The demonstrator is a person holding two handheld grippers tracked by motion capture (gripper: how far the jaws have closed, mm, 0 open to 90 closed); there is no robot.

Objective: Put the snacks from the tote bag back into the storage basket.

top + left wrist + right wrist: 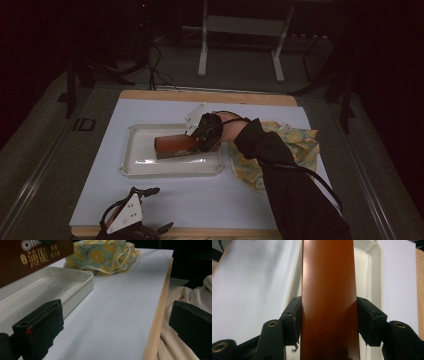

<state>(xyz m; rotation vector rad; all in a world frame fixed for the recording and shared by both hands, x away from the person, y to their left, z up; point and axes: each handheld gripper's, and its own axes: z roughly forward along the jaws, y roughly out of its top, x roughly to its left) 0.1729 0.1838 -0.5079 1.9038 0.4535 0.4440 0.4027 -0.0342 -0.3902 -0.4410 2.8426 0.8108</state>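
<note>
While your right hand-held gripper (pixel 328 322) clamps the brown box (pixel 175 143) over the white tray (pixel 131 167), your left hand-held gripper (pixel 131 216) rests wide open and empty at the pale surface's (pixel 200 200) near edge; the room around is dark.

The left gripper (pixel 115 325) holds its jaws wide apart over the white table surface (pixel 120 305). Ahead-left lies a white tray (pixel 75 282), a brown box (pixel 32 257) above it. Farther ahead sits a yellow-patterned cloth (pixel 102 255).

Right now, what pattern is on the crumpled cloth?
Yellow lemon slices on pale green cloth, clearest in the left gripper view.
</note>
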